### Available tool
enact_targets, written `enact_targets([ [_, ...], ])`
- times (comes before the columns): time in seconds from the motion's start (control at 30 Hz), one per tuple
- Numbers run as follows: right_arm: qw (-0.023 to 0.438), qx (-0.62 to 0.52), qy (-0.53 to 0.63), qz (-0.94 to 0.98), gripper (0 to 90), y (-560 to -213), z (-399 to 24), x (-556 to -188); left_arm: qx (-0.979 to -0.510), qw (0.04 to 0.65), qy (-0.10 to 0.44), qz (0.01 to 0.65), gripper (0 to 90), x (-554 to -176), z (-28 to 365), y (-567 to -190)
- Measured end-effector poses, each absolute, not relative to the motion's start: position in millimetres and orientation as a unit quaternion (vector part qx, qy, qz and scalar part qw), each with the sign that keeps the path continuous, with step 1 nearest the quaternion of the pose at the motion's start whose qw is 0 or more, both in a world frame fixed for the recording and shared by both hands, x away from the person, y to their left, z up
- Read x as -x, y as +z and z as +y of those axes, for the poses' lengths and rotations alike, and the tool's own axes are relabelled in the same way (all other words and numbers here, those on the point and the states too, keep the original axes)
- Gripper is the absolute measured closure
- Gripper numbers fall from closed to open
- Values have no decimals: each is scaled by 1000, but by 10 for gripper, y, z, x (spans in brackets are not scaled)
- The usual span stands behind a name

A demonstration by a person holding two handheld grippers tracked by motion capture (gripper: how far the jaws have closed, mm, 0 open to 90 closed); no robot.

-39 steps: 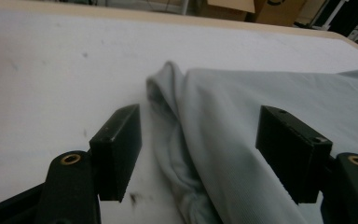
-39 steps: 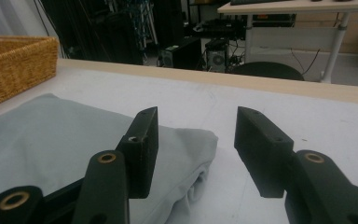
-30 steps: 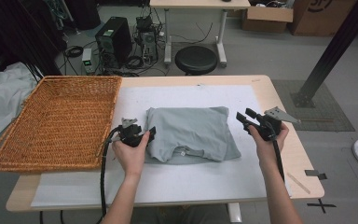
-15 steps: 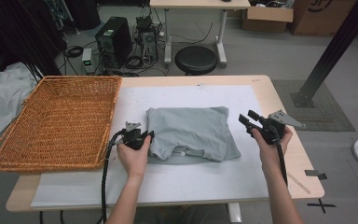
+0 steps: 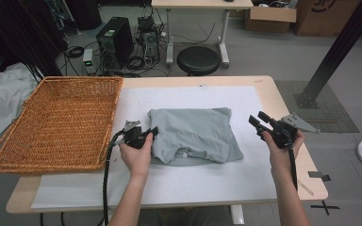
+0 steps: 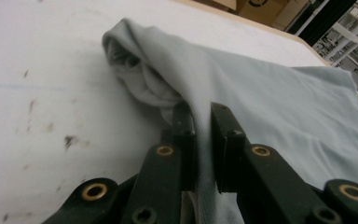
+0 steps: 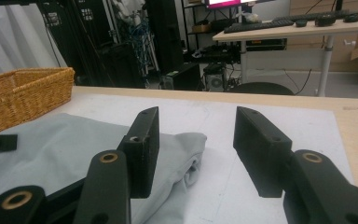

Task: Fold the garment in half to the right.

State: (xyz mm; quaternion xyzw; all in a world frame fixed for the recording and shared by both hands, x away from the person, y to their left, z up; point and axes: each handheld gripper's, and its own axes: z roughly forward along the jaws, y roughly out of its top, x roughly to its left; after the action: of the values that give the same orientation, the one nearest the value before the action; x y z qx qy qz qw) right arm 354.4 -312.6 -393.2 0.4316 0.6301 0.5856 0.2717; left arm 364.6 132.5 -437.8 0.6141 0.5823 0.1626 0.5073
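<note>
Tabletop [image 5: 264, 188]: folded grey shirt [image 5: 193, 134] lies at centre, basket [image 5: 56, 122] empty at its left. Left tool [image 5: 152, 131] pinches shirt's left edge; right tool [image 5: 256, 119] spread, off shirt's right side. Likely step: grasping shirt for basket; next, right tool must close on right edge. Shirt's underside hidden.

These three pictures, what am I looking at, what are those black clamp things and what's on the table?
A person stands at a table holding a hand-held two-jaw clamp in each hand. The high view looks down from above; the other two come from cameras riding on each clamp. On the white-covered table lie a folded grey cloth garment and a woven wicker basket. The left gripper is shut on the garment's edge. The right gripper is open, beside the garment's other side, holding nothing.
</note>
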Motion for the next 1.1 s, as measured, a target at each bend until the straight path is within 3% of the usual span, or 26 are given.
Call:
enact_targets([
  [0.37,274,-435,593,620,519,-3919,-3266,-3420,-636,526,197,528,816,-3680,781,-4006],
  [0.83,280,-445,594,608,519,-3937,-3533,-3239,-684,511,213,475,815,-3828,-269,-3850],
  [1.1,287,-455,588,604,522,-3968,-3676,-3160,-708,501,170,469,790,-3914,-720,-4051],
])
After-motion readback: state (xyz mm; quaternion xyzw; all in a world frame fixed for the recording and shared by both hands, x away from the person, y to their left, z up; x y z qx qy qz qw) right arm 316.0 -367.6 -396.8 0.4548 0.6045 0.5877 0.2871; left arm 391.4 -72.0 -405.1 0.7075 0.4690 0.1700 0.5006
